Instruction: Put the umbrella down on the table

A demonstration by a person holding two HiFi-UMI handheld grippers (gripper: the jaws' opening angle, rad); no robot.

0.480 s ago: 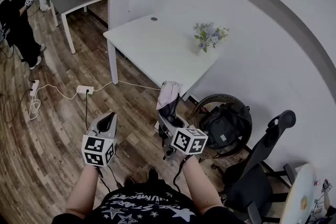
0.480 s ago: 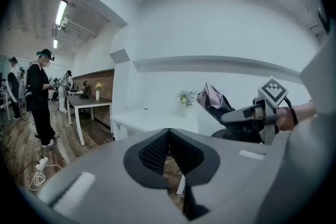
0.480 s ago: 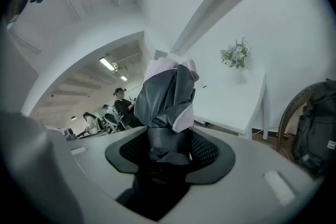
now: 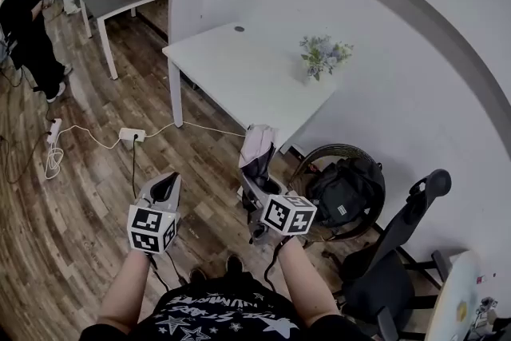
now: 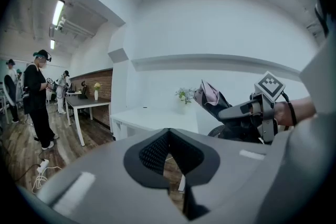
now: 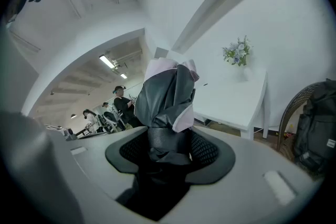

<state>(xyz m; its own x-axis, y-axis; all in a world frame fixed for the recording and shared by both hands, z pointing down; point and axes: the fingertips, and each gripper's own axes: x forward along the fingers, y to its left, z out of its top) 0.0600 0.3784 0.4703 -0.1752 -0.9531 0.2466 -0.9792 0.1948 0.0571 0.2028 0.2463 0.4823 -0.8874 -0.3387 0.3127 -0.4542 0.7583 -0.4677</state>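
Note:
A folded pink and dark grey umbrella (image 4: pixel 258 148) stands upright in my right gripper (image 4: pixel 257 181), which is shut on its lower part. In the right gripper view the umbrella (image 6: pixel 168 97) rises from between the pads (image 6: pixel 207 152) and hides the middle of the scene. The white table (image 4: pixel 231 72) lies ahead of and beyond the umbrella, with wooden floor between. My left gripper (image 4: pixel 165 189) hovers to the left over the floor. In its own view, the left gripper (image 5: pixel 168 135) is shut with nothing in it, and the umbrella (image 5: pixel 209 94) shows at the right.
A vase of flowers (image 4: pixel 323 56) stands at the table's right side near the wall. A wicker chair holding a black backpack (image 4: pixel 345 189) and a black office chair (image 4: pixel 399 251) are at the right. A power strip (image 4: pixel 132 135) with cables lies on the floor. A person (image 4: pixel 24 28) stands far left.
The head view has shifted a little, so the table sits slightly further right in the picture. Both grippers and the umbrella keep their places.

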